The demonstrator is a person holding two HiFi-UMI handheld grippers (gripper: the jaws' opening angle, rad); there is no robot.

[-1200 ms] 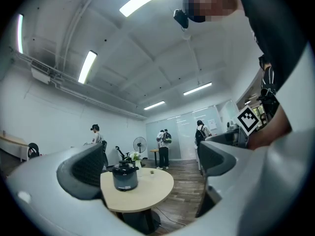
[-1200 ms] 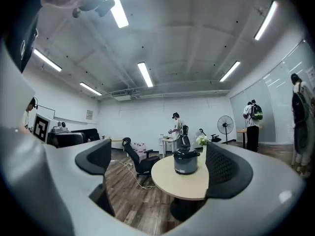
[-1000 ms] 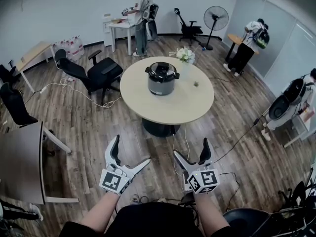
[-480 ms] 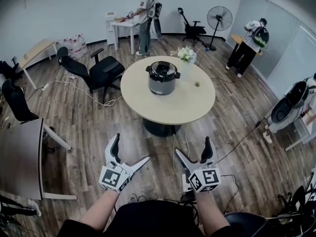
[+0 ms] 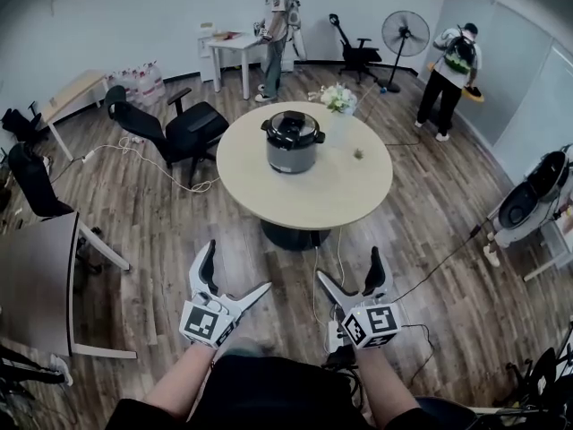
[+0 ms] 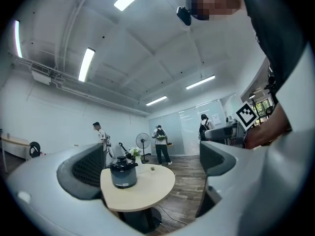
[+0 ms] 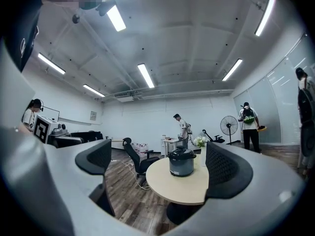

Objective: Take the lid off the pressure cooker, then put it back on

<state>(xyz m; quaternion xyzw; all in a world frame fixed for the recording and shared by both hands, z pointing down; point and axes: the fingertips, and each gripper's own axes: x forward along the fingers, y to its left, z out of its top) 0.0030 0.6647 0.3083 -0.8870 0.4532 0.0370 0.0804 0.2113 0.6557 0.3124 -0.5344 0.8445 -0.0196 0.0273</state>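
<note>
Round table (image 5: pixel 345 200) is carrying the pressure cooker (image 5: pixel 293 143), lid (image 5: pixel 292 126) sitting on, well apart from left gripper (image 5: pixel 237 270) and right gripper (image 5: pixel 347 269), both gaping empty; floor cable (image 5: pixel 430 262) risking a trip while approaching

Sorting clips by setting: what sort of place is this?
Probably an office or lab workroom: a round table with a pressure cooker on it, a black office chair, a standing fan, and other people working at side desks.

Grey pressure cooker (image 5: pixel 293 143) upright on round table — black lid (image 5: pixel 292 126) on, closed
</note>
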